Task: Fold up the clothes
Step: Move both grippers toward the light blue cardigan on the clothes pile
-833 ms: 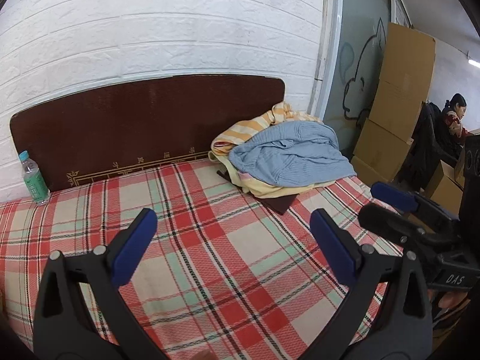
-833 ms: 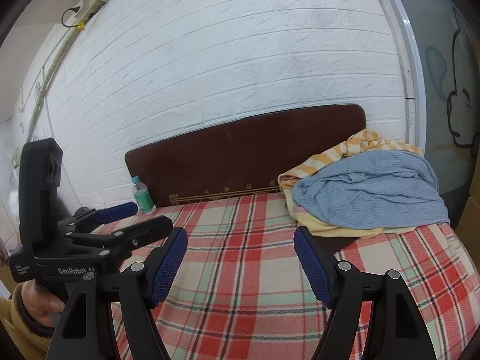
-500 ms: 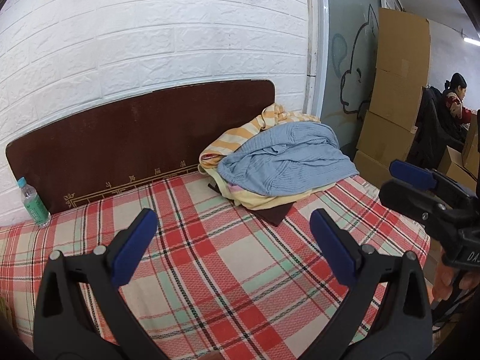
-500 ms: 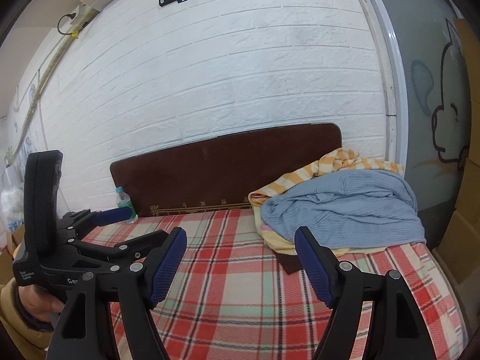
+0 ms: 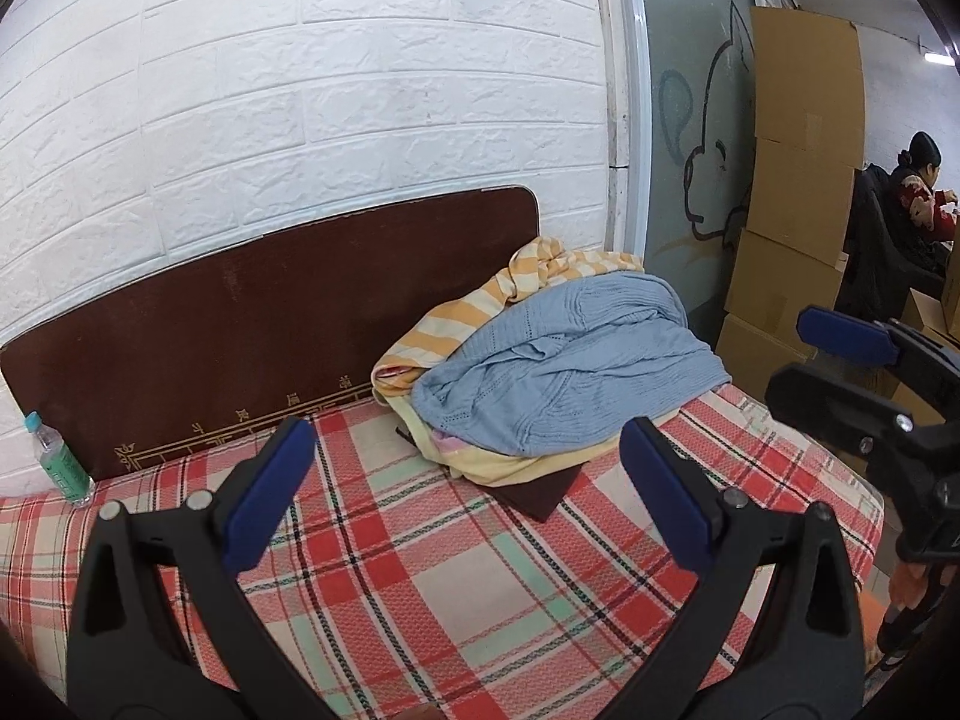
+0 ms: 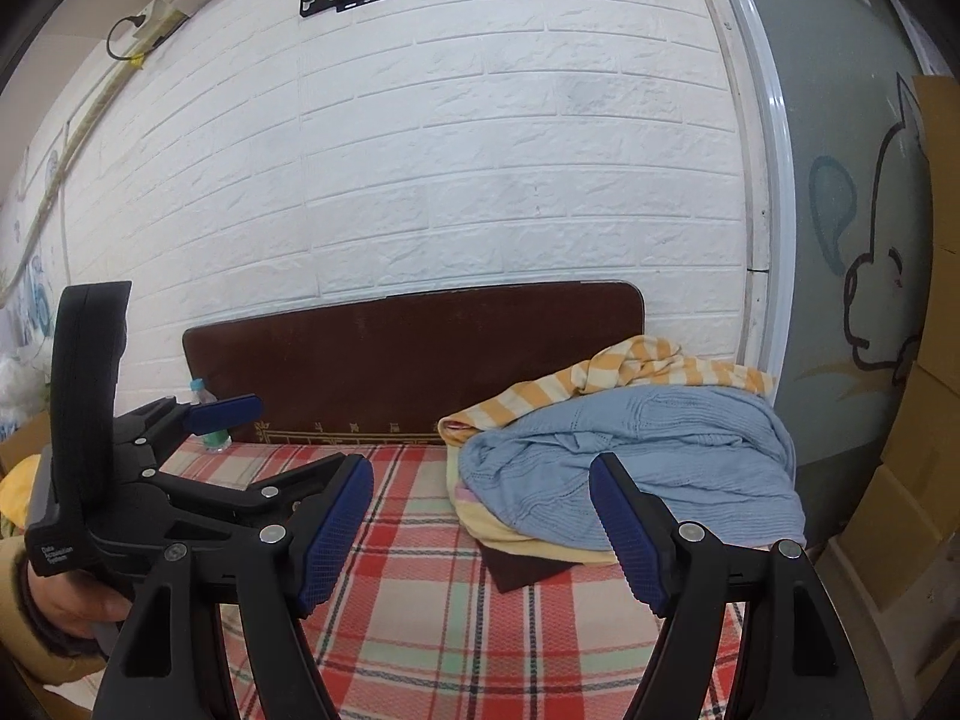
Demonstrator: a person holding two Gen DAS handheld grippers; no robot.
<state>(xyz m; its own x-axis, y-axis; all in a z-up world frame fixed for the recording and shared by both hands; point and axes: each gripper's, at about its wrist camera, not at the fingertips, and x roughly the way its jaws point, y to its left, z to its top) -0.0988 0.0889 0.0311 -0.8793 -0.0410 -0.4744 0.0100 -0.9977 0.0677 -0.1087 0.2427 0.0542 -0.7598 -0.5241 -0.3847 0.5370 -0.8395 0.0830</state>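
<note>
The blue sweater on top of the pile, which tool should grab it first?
Probably the right tool: the blue sweater lies just beyond its open blue pads. The left tool, also open, sits farther toward the bottle side.

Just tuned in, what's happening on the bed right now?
A person holds a hand-held gripper in each hand over the plaid bed. The left hand-held gripper and right hand-held gripper are both open and empty. The clothes pile, with the blue knit on top, sits untouched near the headboard. No folding has begun.
</note>
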